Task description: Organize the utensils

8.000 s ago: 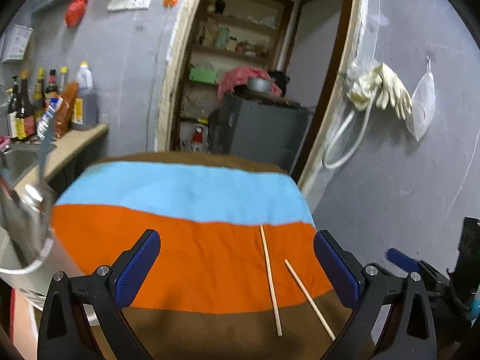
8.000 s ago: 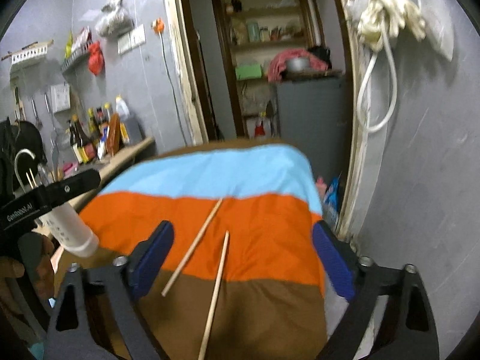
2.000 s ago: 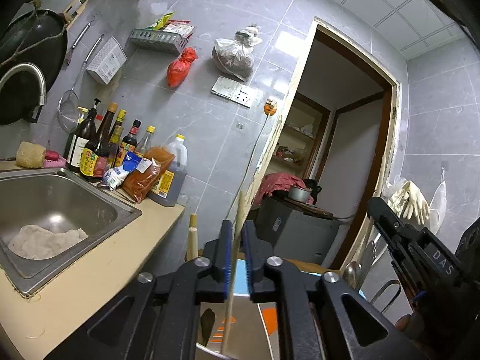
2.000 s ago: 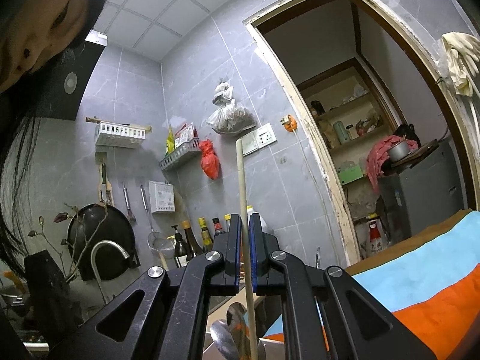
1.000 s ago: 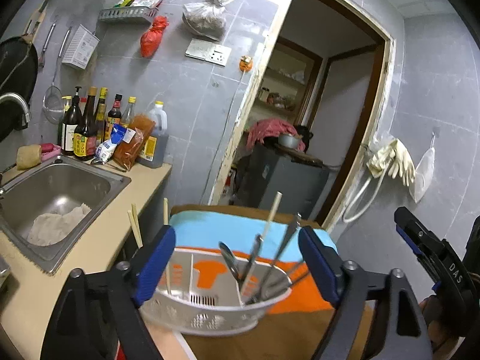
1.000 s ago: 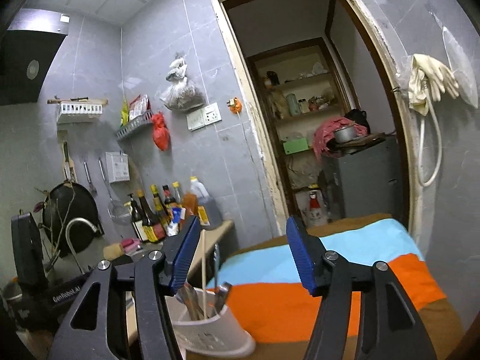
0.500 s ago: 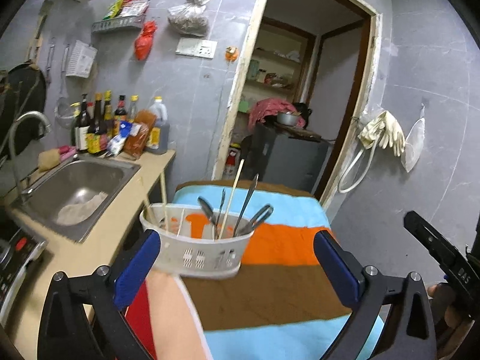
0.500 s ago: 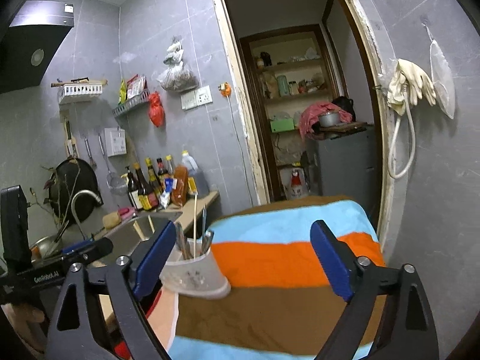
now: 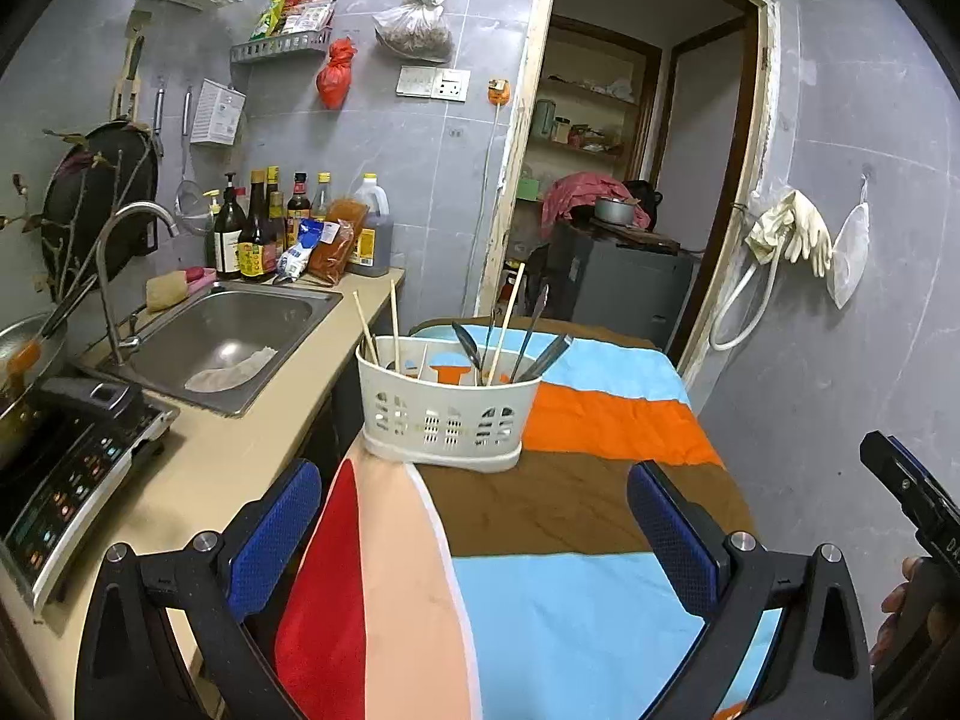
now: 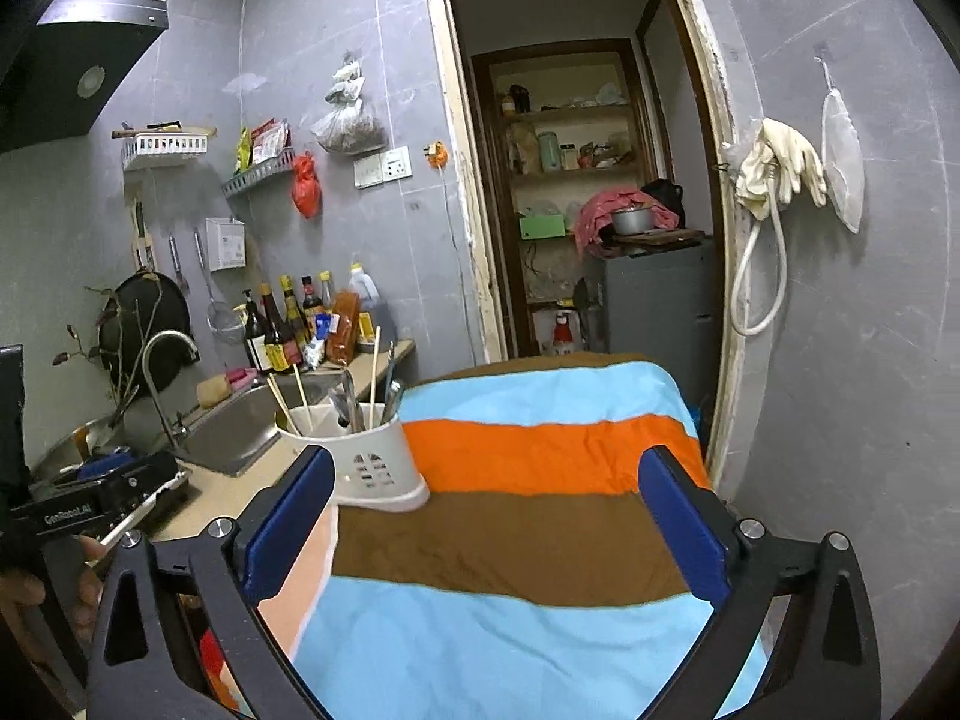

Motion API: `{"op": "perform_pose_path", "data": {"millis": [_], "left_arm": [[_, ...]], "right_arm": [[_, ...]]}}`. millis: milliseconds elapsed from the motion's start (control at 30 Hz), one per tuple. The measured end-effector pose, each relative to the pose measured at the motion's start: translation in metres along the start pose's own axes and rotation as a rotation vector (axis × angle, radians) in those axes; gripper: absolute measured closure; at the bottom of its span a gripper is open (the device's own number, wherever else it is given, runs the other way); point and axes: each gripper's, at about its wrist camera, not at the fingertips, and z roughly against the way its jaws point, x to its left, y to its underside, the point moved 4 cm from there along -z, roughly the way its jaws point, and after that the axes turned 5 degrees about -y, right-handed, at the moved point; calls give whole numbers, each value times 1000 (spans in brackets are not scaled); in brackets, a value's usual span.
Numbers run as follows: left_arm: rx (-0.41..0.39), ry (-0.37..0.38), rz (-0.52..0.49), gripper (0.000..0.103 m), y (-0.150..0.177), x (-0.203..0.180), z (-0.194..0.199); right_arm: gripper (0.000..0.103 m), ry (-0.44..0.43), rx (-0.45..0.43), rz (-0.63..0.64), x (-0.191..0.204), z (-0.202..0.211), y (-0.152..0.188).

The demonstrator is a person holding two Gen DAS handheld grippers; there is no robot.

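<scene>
Both the left gripper point(image 9: 474, 528) and right gripper point(image 10: 486, 510) are spread empty, right jaws opening; the holder point(image 9: 444, 408) at 11 o'clock could easily get tipped off the cloth point(image 9: 600, 480) edge.

Left gripper point(image 9: 474, 531) wide open, right gripper point(image 10: 486, 516) opening, both empty

A worktop covered by a striped cloth point(image 9: 576, 618) in blue, brown, orange and pale blue bands is seen. Near its left edge, at the meeting of the brown and orange bands, a white perforated utensil holder point(image 9: 447, 414) is stood upright on the cloth. Chopsticks point(image 9: 509, 315) and metal utensils point(image 9: 531, 330) are held inside it. The rest of the cloth is left bare.
</scene>
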Motion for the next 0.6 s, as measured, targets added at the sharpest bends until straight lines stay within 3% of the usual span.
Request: {"op": "perform_pose_path", "data": {"millis": [600], "left_arm": [[-3, -1, -4, 0, 12, -11, 11]], "right_arm": [[2, 17, 24, -33, -7, 14, 18]]}}
